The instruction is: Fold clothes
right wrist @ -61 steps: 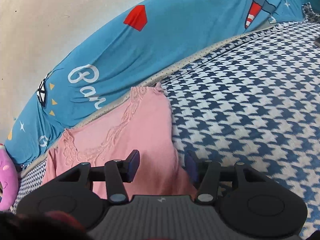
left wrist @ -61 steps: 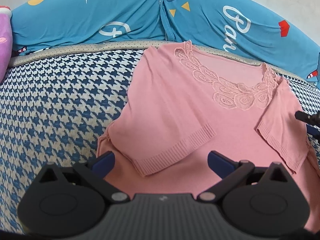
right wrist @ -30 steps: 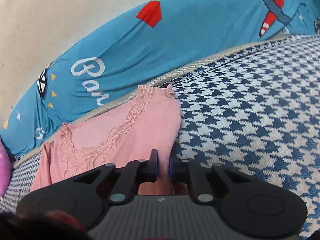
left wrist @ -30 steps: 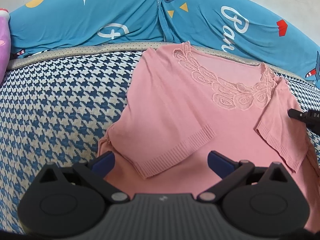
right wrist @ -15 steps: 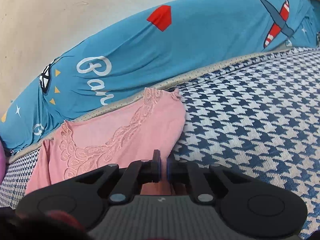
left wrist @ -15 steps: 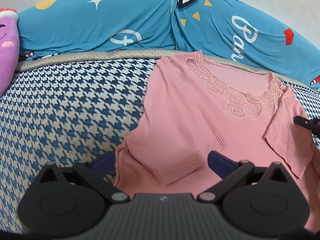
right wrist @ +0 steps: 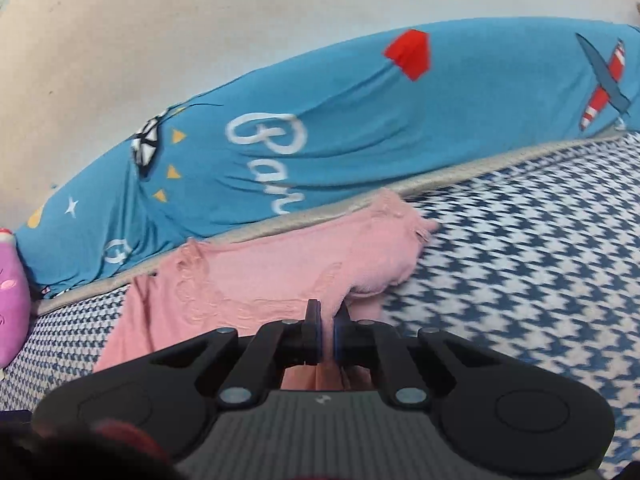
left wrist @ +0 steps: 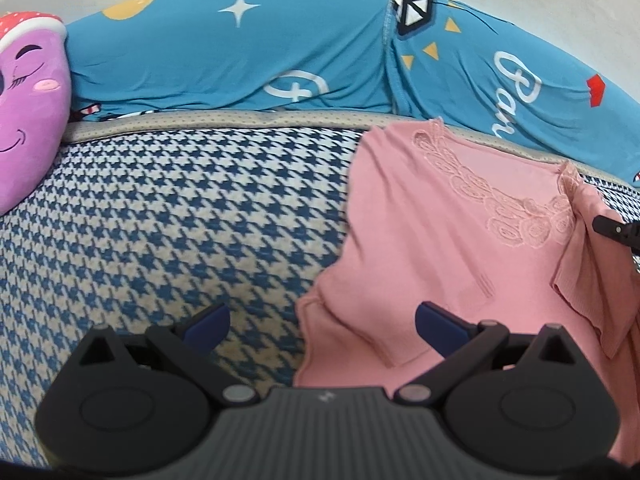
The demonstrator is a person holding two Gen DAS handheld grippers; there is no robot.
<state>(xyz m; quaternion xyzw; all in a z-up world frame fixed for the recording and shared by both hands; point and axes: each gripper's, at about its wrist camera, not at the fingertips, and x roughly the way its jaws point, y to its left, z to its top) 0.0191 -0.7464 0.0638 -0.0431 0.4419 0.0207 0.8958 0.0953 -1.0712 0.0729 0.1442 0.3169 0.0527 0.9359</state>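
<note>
Against the blue printed pillow point(left wrist: 224, 68), the pink knit top point(left wrist: 432, 240) with a lace neckline lies on houndstooth bedding point(left wrist: 180, 216). Right tool point(right wrist: 327, 330) is pinched tight on its sleeve edge; left tool point(left wrist: 322, 320) gapes wide, holding nothing. Only the left view shows the purple plush's point(left wrist: 28, 120) smiling face.

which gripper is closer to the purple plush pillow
Left. The left gripper hangs open over the houndstooth cover, at the pink top's near edge, on the purple plush pillow's side. The right gripper is shut on the top's far side.
</note>
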